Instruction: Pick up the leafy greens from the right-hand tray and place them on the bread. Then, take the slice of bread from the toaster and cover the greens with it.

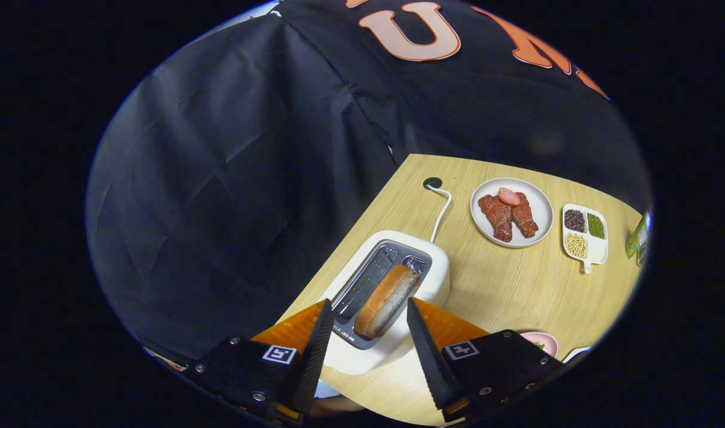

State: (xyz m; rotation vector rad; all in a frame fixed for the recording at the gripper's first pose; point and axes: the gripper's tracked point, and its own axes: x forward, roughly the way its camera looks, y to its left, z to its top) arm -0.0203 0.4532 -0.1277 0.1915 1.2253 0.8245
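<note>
gripper [365, 324] spread wide over the bread slice [386, 299] in the toaster [392, 285]; close off-centre and the slice could jam or tear.

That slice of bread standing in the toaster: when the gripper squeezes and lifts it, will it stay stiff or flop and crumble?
The slice of bread looks thick with a firm browned crust, so it probably holds its shape. It stands on edge in the toaster slot, so it should slide straight up. The open gripper has toothed fingers, likely gripping well, though its pale edge might dent.
</note>
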